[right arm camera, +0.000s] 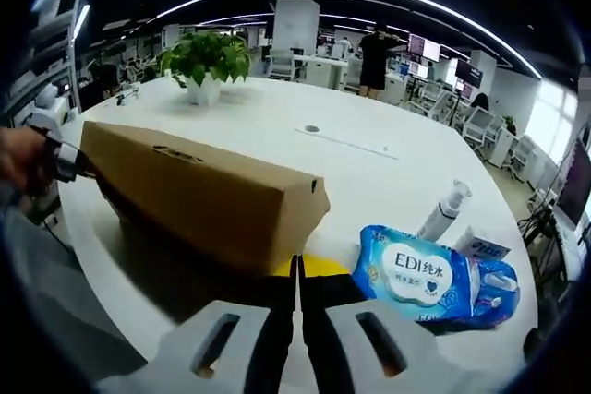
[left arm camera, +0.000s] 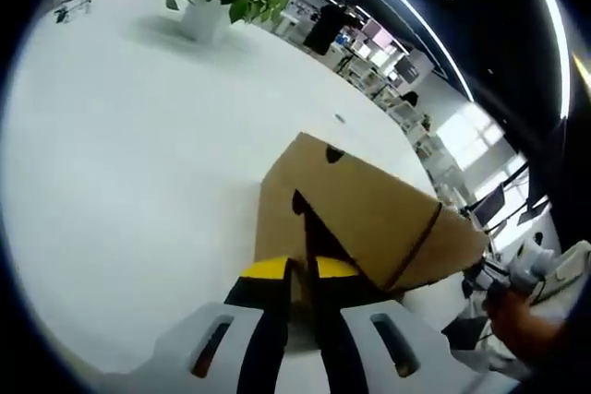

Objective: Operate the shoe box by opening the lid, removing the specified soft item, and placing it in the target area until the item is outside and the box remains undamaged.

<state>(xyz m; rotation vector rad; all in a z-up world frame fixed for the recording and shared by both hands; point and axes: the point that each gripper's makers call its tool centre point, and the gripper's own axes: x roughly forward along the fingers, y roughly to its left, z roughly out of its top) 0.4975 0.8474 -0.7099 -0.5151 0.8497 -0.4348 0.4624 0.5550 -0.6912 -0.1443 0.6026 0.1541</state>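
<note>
The brown cardboard shoe box (left arm camera: 369,214) lies on the white table (left arm camera: 138,163), seen end-on in the left gripper view. My left gripper (left arm camera: 302,274) is shut on the near end wall of the lid, and cardboard shows between its yellow tips. From the right gripper view the box (right arm camera: 203,191) runs away to the left, with dark shadow under its lid. My right gripper (right arm camera: 298,269) is shut at the lid's near lower edge. The left gripper (right arm camera: 60,165) and a hand (right arm camera: 20,159) hold the far end. The right gripper (left arm camera: 517,269) shows beyond the box.
A blue EDI wet-wipes pack (right arm camera: 416,274) lies right of the box, with a white pump bottle (right arm camera: 445,209) and a second pack (right arm camera: 482,248) behind it. A potted plant (right arm camera: 205,62) stands at the table's far side. A person in black (right arm camera: 377,57) stands by distant desks.
</note>
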